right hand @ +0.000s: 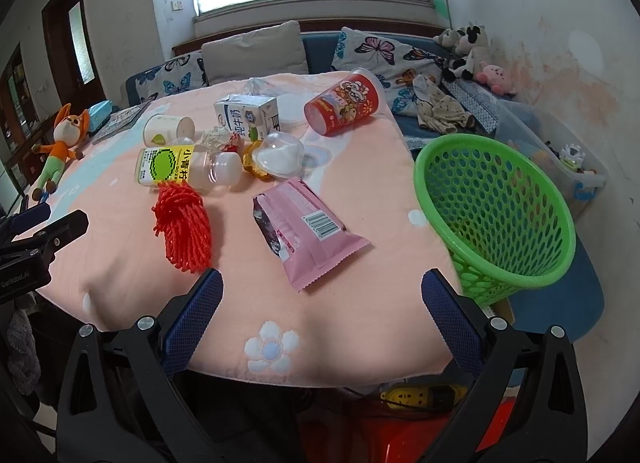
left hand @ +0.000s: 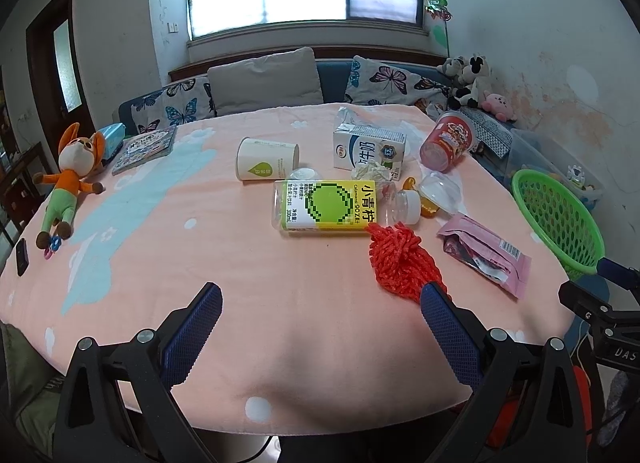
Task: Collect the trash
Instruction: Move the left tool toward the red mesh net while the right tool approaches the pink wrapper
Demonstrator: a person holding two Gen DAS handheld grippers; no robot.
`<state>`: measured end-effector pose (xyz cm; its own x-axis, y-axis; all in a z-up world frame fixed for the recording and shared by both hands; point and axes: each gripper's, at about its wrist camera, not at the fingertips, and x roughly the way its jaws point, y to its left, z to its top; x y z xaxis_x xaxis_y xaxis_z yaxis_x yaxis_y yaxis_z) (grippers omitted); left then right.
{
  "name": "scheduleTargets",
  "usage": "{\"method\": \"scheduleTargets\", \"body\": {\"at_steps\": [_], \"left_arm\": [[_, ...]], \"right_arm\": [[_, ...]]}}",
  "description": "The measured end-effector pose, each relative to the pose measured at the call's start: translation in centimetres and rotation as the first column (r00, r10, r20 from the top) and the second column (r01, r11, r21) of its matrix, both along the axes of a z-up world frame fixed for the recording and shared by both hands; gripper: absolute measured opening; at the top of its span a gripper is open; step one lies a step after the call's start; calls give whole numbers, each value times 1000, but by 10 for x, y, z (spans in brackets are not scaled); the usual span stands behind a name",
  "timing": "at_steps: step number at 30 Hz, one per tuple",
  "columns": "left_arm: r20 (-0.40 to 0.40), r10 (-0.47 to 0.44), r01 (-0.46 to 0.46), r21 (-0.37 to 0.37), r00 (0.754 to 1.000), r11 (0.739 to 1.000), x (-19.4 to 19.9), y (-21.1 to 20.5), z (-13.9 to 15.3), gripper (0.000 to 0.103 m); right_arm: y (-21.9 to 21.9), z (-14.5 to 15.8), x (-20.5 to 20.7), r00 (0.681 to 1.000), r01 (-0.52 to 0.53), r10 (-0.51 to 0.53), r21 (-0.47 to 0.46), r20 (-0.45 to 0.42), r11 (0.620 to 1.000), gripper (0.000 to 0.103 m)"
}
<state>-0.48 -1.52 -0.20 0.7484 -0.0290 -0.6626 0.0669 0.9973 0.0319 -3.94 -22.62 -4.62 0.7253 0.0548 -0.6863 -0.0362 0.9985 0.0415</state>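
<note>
Trash lies on a pink-covered table [left hand: 280, 327]: a yellow-green juice bottle [left hand: 332, 205] on its side, a red foam net [left hand: 396, 259], a pink snack wrapper [left hand: 488, 253], a milk carton [left hand: 368, 151], a paper cup [left hand: 266, 159], a red noodle cup [left hand: 448, 141] and clear lids [left hand: 440, 191]. A green basket [right hand: 496, 211] stands off the table's right edge. My left gripper [left hand: 320, 311] is open above the near table edge, its right finger by the net. My right gripper [right hand: 322, 303] is open just short of the pink wrapper [right hand: 308, 227], with the red net [right hand: 184, 223] to its left.
A fox plush [left hand: 66, 179], a book [left hand: 146, 147] and a dark phone [left hand: 22, 257] lie at the table's left. A sofa with butterfly cushions [left hand: 264, 83] runs behind. A clear storage bin [right hand: 560, 151] and a yellow power strip [right hand: 424, 397] are on the floor.
</note>
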Motion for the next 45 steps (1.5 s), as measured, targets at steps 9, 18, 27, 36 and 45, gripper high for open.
{"method": "scheduleTargets", "body": {"at_steps": [9,18,27,36,45], "left_arm": [[-7,-4,4,-4,1000,1000,2,-2,-2,96],[-13,-8,8,-6,1000,1000,4,-3,-3,96],[-29,-3,3,-10,1000,1000,12,-4,-5,96],[-40,-2,2,-12,999,1000,20,-3,-8,96],[-54,6,-6,2,999,1000,32,-4,-12,96]], "right_arm": [[1,-1,2,1000,1,-1,-1,-4,1000,99],[1,-2,4,1000,-2,2,0,-10,1000,99],[3,-6,10,1000,-14,14,1,-21,1000,99],[1,-8,16,999,-22,22,4,-28,1000,98],[-1,-13,29,997,-61,60,-9,-39,998,98]]}}
